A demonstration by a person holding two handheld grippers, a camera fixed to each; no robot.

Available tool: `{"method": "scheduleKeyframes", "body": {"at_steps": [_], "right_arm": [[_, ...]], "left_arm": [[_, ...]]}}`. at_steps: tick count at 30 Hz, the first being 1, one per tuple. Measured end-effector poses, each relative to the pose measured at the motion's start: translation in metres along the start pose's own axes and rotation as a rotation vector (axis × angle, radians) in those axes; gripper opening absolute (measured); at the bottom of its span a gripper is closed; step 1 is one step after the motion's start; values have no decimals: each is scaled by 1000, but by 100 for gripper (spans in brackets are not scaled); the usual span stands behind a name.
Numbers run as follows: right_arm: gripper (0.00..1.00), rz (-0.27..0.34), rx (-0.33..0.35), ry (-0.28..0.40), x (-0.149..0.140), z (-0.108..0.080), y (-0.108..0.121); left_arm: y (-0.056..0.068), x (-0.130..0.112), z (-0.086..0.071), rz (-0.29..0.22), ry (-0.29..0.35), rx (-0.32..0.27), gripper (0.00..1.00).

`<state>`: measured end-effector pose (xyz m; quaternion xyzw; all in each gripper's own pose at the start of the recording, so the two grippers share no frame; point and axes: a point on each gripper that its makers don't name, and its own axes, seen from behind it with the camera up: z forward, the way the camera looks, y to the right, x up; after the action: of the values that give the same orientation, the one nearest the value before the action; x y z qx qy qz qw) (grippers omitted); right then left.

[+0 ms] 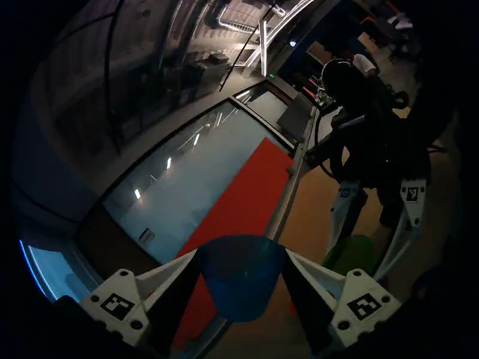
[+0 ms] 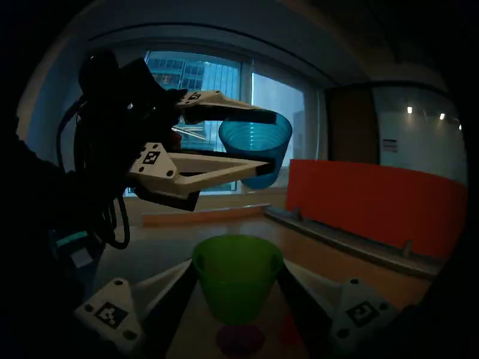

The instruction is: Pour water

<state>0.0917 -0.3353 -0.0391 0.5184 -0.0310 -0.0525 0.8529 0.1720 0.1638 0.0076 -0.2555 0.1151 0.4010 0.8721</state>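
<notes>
Closest to me, my right gripper [image 2: 238, 270] is closed on a green cup [image 2: 238, 290], with one finger on each side of it, about halfway up. The cup stands straight. It looks like thin plastic, so I think it is light and bendy. If I squeeze hard it may squash, and if I squeeze softly it may slip. Under it a small pink thing [image 2: 239, 339] lies on the wooden table [image 2: 173, 245].

A bit farther off and higher up, my left gripper [image 2: 272, 140] holds a blue cup [image 2: 256, 146] the same way. I cannot tell if there is water in it. The blue cup has to come over the green one and tip slowly. I see nothing between the two cups. Black cables [image 2: 117, 221] hang near the left gripper and could swing in.

Far back are a metal rail [image 2: 341, 239], a red board [image 2: 377, 203] and a big window [image 2: 197, 75].
</notes>
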Motion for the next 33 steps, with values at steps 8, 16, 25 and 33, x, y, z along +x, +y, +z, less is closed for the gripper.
{"method": "scheduleKeyframes", "body": {"at_steps": [8,16,25,33], "right_arm": [[90,0,0,1,0,1,1],[90,-1,-2,1,0,1,2],[90,-1,-5,1,0,0,3],[90,-5,-6,1,1,0,3]], "left_arm": [[2,4,4,51,4,-6,88],[1,7,5,90,5,-4,88],[-1,10,5,145,8,5,88],[-8,12,6,203,5,22,88]]}}
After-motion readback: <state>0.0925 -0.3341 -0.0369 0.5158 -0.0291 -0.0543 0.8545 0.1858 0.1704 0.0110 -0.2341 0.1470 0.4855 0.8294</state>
